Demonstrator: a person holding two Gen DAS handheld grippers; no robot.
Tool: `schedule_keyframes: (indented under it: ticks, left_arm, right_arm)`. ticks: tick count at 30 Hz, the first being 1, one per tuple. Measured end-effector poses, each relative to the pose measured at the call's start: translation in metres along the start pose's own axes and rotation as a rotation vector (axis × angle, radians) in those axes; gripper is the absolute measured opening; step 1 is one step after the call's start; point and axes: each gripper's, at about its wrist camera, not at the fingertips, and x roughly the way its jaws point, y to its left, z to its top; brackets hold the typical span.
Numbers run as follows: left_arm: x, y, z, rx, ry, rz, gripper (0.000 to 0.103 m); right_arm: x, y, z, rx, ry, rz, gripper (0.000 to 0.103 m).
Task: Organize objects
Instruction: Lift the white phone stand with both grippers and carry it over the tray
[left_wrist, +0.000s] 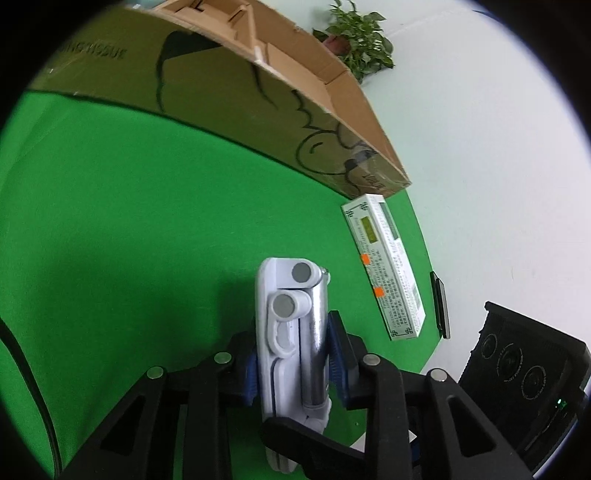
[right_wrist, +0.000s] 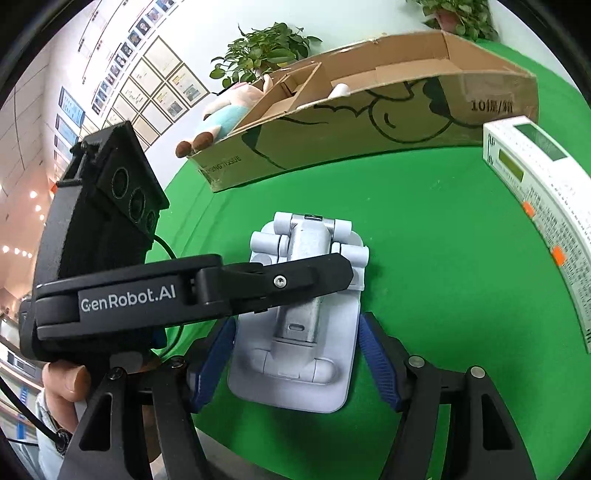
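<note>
Closest in, the left gripper (left_wrist: 293, 365) is clamped on a white folding phone stand (left_wrist: 291, 332), blue pads pressing its two long sides, so the stand sits edge-on in the left wrist view and its bottom end is cut off behind the black gripper frame. From the right wrist view the same stand (right_wrist: 299, 354) shows its flat face, with the left gripper (right_wrist: 280, 282) reaching across its middle and hiding part of the metal arm. The right gripper (right_wrist: 295, 354) has its fingers spread wide, one blue pad on either side of the stand's base; can't really tell if either pad touches it, looks like a small gap. The stand seems to be just above the green table cover (left_wrist: 129, 221), but whether it rests on it is hard to say.

Further out to the right lies a long white printed box (left_wrist: 384, 266), text too small to read. Behind it is a big open cardboard box (right_wrist: 369, 122) with dividers inside, and a plush toy (right_wrist: 221, 118) sticks out its far end, mostly hidden. Potted plants (right_wrist: 266, 51) sit behind against the wall.
</note>
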Motion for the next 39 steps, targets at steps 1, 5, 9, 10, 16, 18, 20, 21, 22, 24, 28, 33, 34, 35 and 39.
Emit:
schedule_keyframes:
  ticks: [1, 5, 9, 10, 16, 18, 20, 21, 22, 24, 28, 33, 34, 35, 39]
  left_arm:
    - [-0.001, -0.003, 0.0, 0.008, -0.002, 0.002, 0.029]
    - [-0.01, -0.012, 0.002, 0.035, -0.026, -0.03, 0.027]
    - [-0.02, -0.028, 0.008, 0.09, -0.057, -0.032, 0.026]
    - [-0.023, -0.031, 0.01, 0.098, -0.061, -0.038, 0.026]
    - [-0.036, -0.055, 0.026, 0.176, -0.094, -0.046, 0.027]
    - [-0.042, -0.064, 0.033, 0.204, -0.106, -0.051, 0.026]
    - [-0.046, -0.07, 0.039, 0.225, -0.115, -0.052, 0.027]
    - [-0.048, -0.075, 0.044, 0.24, -0.121, -0.054, 0.026]
    - [-0.05, -0.08, 0.048, 0.253, -0.123, -0.056, 0.026]
    - [-0.048, -0.093, 0.056, 0.28, -0.128, -0.06, 0.024]
    - [-0.054, -0.112, 0.071, 0.337, -0.141, -0.05, 0.023]
    - [-0.059, -0.131, 0.097, 0.37, -0.15, -0.061, 0.023]
    - [-0.059, -0.136, 0.103, 0.384, -0.15, -0.058, 0.023]
    - [-0.059, -0.138, 0.109, 0.387, -0.147, -0.058, 0.023]
    - [-0.058, -0.143, 0.133, 0.397, -0.134, -0.053, 0.023]
  right_arm:
    - [-0.001, 0.002, 0.001, -0.011, -0.006, -0.012, 0.065]
    - [-0.009, 0.005, 0.008, -0.02, -0.023, -0.018, 0.064]
    - [-0.021, 0.008, 0.017, -0.036, -0.065, -0.023, 0.063]
    - [-0.024, 0.009, 0.019, -0.042, -0.074, -0.023, 0.063]
    - [-0.045, 0.017, 0.033, -0.09, -0.147, -0.041, 0.063]
    - [-0.051, 0.02, 0.043, -0.105, -0.177, -0.045, 0.063]
    - [-0.06, 0.022, 0.049, -0.119, -0.203, -0.051, 0.063]
    - [-0.064, 0.023, 0.053, -0.127, -0.212, -0.053, 0.063]
    - [-0.067, 0.024, 0.057, -0.135, -0.221, -0.056, 0.063]
    - [-0.073, 0.028, 0.066, -0.163, -0.238, -0.078, 0.063]
    - [-0.08, 0.038, 0.085, -0.215, -0.263, -0.137, 0.061]
    - [-0.094, 0.041, 0.112, -0.235, -0.305, -0.153, 0.061]
    - [-0.097, 0.041, 0.118, -0.235, -0.312, -0.155, 0.061]
    - [-0.098, 0.041, 0.124, -0.236, -0.316, -0.157, 0.061]
    - [-0.099, 0.04, 0.15, -0.236, -0.315, -0.167, 0.061]
